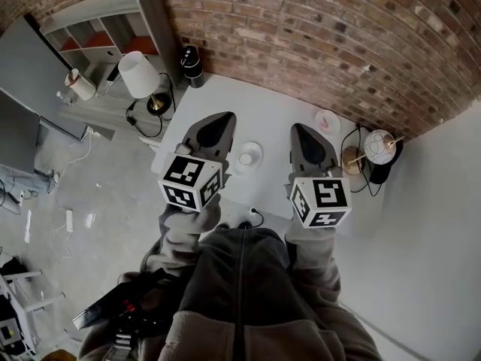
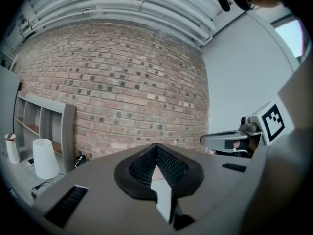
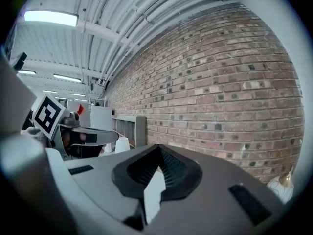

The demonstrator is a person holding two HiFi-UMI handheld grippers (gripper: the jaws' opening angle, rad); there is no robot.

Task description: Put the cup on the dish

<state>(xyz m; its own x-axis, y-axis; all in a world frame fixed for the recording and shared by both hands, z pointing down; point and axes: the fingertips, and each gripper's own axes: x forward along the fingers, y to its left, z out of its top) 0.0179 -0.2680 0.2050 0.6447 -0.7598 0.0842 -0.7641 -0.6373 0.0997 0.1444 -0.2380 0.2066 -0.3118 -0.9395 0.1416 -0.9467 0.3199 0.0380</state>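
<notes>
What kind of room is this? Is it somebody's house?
Probably a lab or studio dressed like a room, not a home: bare brick wall, strip lights on a ribbed ceiling, and a white table near a lamp and shelf unit.

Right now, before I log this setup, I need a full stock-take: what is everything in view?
table: one, white, against the brick wall
dish: one, white, on the table between the two grippers
cup: one, small, white, apparently standing on that dish
small plate: one, pinkish, far right of the table
globe lamp: one, white with a gold base, at the table's right edge
shade lamp: one, white with a gold base, just left of the table
black cylinder: one, near the wall
shelf unit: one, grey, far left
left hand-held gripper: one, grey, jaws together, empty
right hand-held gripper: one, grey, jaws together, empty
</notes>
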